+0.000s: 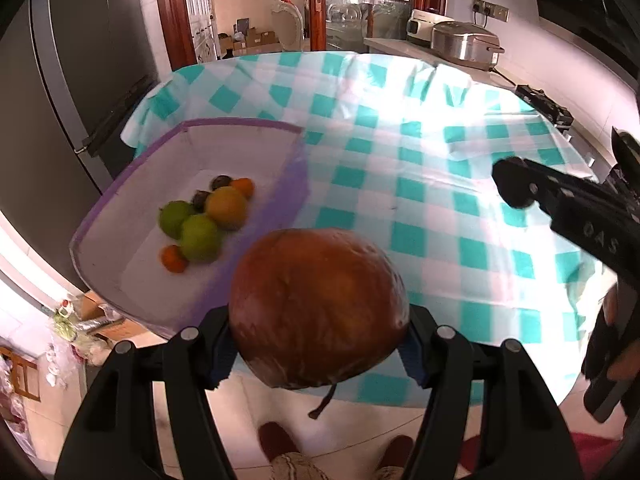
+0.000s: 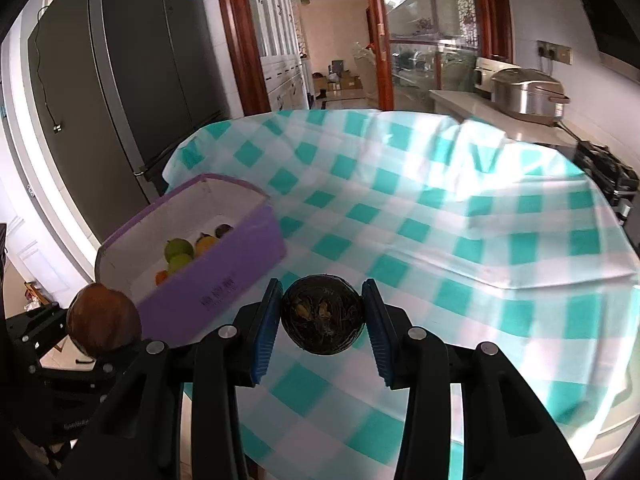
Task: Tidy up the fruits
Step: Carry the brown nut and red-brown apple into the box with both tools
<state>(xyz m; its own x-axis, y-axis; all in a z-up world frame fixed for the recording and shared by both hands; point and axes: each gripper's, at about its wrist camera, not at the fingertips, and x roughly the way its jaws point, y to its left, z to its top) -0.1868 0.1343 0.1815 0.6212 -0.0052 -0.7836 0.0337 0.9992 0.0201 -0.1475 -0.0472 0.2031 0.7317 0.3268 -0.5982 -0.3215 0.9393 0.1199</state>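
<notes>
Both grippers loaded, held over the table's near edge.

Left gripper clamped on a big brown fruit, right gripper clamped on a small dark round fruit. Beyond, at the checked tablecloth's left edge, a purple box containing green fruits, oranges and small dark fruits.

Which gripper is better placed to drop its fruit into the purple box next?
Left. The left gripper holds the brown fruit right beside the purple box; the right gripper, with its dark fruit, is farther away.
</notes>
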